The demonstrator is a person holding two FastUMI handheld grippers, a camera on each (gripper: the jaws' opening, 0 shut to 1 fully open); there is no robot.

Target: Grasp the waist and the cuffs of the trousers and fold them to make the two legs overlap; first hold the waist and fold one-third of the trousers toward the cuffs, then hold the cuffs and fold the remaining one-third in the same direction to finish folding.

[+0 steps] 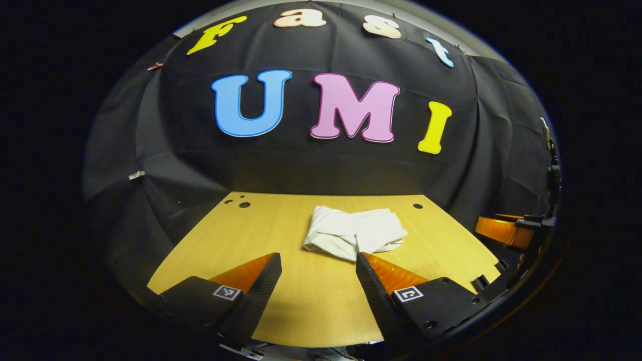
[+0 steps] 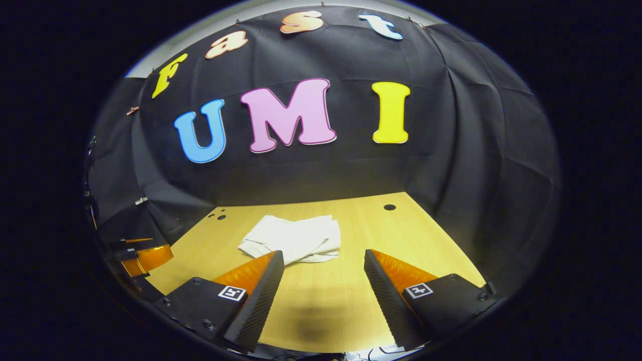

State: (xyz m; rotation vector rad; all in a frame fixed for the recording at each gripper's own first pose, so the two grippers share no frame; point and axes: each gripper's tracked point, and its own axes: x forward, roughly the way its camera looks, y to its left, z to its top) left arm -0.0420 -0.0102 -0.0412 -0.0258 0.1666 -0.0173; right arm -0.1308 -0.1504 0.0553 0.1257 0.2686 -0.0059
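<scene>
Dim booth, light falling from above onto the wooden table [image 1: 311, 301], soft shadow near the bottom of the right gripper view, strong fisheye bending at edges, sharp focus throughout

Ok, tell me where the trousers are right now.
The trousers lie bunched on the wooden table, toward its far edge near the black cloth wall, ahead of both open grippers and touching neither.
</scene>
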